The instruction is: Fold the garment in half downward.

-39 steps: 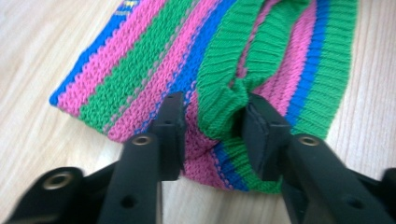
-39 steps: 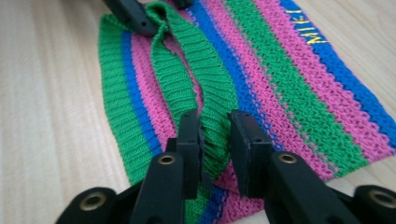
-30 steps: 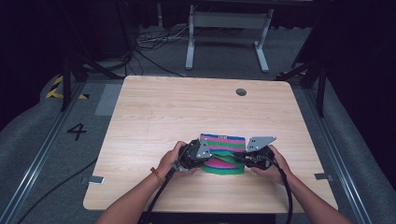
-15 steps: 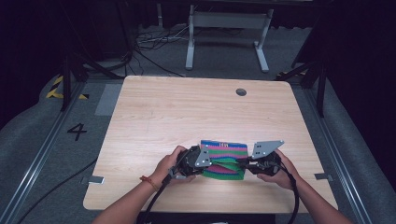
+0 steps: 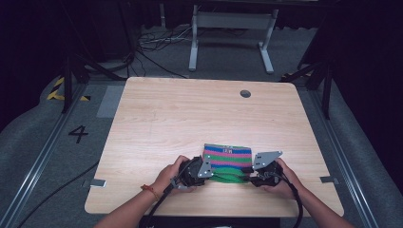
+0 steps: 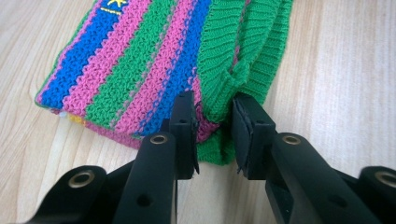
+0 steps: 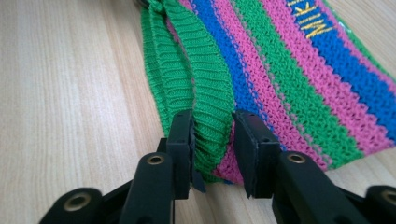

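A knitted garment (image 5: pixel 227 156) striped blue, pink and green, with a green ribbed hem (image 5: pixel 229 176), lies folded on the wooden table (image 5: pixel 190 114) near its front edge. My left gripper (image 5: pixel 209 175) is at the cloth's left end and my right gripper (image 5: pixel 247 176) at its right end. In the left gripper view the jaws (image 6: pixel 214 135) stand a little apart with the green hem (image 6: pixel 219 93) loose between them. In the right gripper view the jaws (image 7: pixel 212 144) straddle the ribbed hem (image 7: pixel 205 116), with a gap at one pad. Both pairs of jaws have just been opening.
A round cable hole (image 5: pixel 245 93) sits near the table's far edge. Beyond the table stand a grey metal frame (image 5: pixel 228 28) and cables on the floor. A yellow number marking (image 5: pixel 78 134) lies on the floor at the left.
Both hands have drawn a little toward the table's front edge and lower. The garment's near part has come down flat on the table, and both pairs of jaws have parted from it.
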The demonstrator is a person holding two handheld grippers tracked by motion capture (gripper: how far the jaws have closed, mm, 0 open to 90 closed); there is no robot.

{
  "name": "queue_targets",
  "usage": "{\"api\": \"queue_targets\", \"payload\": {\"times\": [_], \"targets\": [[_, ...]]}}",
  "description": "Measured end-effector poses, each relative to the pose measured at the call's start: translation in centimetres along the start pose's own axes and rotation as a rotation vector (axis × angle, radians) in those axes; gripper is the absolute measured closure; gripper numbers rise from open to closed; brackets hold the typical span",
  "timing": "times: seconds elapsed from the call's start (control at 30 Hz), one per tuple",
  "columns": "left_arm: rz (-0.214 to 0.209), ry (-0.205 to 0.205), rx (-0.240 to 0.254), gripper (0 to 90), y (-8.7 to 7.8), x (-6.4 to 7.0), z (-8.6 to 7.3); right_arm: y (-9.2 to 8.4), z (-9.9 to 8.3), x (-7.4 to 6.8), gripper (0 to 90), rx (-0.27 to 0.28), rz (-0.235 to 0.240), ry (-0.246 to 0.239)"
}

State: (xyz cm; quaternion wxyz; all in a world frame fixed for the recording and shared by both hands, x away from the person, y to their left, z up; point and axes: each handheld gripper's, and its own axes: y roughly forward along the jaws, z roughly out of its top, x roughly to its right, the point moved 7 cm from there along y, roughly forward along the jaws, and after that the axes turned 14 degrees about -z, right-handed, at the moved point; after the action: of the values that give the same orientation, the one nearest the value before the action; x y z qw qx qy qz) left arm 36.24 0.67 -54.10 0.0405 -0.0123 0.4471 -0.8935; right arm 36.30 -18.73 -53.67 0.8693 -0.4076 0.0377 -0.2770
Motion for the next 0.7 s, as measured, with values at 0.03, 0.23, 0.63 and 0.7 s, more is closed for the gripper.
{"api": "queue_targets", "payload": {"times": [0.03, 0.23, 0.63, 0.7], "targets": [[0.011, -0.013, 0.032, 71.6, 0.2, -0.4, -0.1, 0.3, -0.1, 0.3, 66.5, 0.016, -0.005, 0.009], [0.023, -0.032, 0.036, 72.1, 0.3, -1.8, 0.0, 1.0, 0.2, 1.4, 64.2, 0.031, -0.040, 0.009], [-0.010, -0.078, 0.032, 61.3, 0.3, -2.9, 0.6, 2.0, 1.0, 4.3, 50.4, -0.001, -0.116, 0.072], [-0.008, -0.058, -0.003, 59.0, 0.1, -2.5, 0.8, 1.7, 1.3, 4.2, 47.8, 0.004, -0.140, 0.059]]}}
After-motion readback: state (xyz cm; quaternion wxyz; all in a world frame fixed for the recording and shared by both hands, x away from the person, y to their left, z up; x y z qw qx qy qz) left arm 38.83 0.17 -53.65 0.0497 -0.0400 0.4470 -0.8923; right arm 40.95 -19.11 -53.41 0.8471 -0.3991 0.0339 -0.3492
